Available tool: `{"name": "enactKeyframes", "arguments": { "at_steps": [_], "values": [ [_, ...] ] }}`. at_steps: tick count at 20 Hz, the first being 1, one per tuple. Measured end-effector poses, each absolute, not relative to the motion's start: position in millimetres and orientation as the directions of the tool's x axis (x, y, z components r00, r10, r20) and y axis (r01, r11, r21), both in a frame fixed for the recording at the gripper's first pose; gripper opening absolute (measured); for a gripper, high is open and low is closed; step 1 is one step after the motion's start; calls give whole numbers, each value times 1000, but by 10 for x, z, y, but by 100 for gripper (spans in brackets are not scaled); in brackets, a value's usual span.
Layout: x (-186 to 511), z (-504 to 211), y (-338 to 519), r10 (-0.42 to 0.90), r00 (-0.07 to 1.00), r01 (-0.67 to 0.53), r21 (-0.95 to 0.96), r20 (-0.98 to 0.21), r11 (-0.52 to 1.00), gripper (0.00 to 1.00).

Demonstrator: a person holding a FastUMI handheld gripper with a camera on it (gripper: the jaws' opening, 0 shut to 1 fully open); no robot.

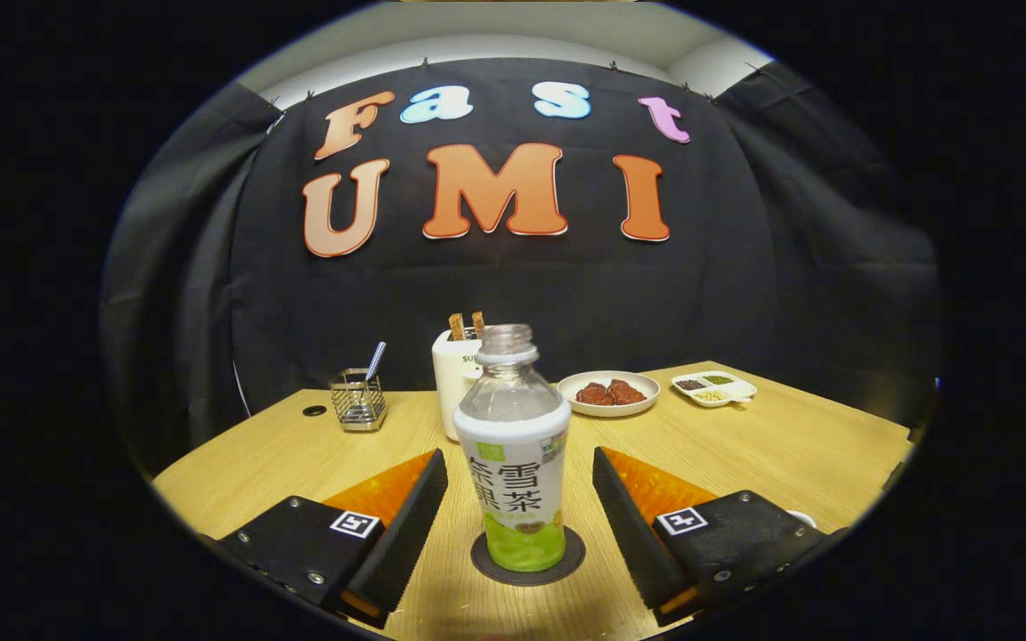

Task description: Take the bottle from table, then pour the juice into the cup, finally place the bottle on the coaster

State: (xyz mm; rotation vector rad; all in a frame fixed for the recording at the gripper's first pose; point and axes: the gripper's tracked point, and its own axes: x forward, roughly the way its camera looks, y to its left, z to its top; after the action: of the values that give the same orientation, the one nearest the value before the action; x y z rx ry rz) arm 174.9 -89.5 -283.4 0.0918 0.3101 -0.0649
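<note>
A: On the pale wooden table [771, 445], between the two fingers of the tongs [519, 515], stands the clear plastic bottle with a green-and-white label [517, 463], upright on a dark round coaster [527, 559]. The tongs are spread wide, each finger apart from the bottle, gripping nothing.

B: How would it handle?

A: It looks empty and uncapped, so I judge it light, thin-walled and easy to dent or tip. The labelled middle seems the best place to hold, gently.

B: And the cup?

A: Hard to say. A white rim [800, 516] peeks out behind the right finger, mostly hidden. Beyond the bottle a white toaster [454, 383] is partly covered by it; a wire holder [358, 401], a plate of brown food [608, 393] and a small divided dish [714, 387] sit farther back, their contents too small to name.
</note>
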Motion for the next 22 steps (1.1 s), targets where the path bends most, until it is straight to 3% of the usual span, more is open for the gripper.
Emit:
{"name": "enactKeyframes", "arguments": {
  "at_steps": [5,13,22],
  "values": [
    [1485,-2249,-910,-57,973,97,173,-224,980,97],
    [1049,-1099,-660,-57,991,69,102,-119,992,97],
    [550,-232,-139,70,996,-64,128,-47,990,97]
  ]
}}
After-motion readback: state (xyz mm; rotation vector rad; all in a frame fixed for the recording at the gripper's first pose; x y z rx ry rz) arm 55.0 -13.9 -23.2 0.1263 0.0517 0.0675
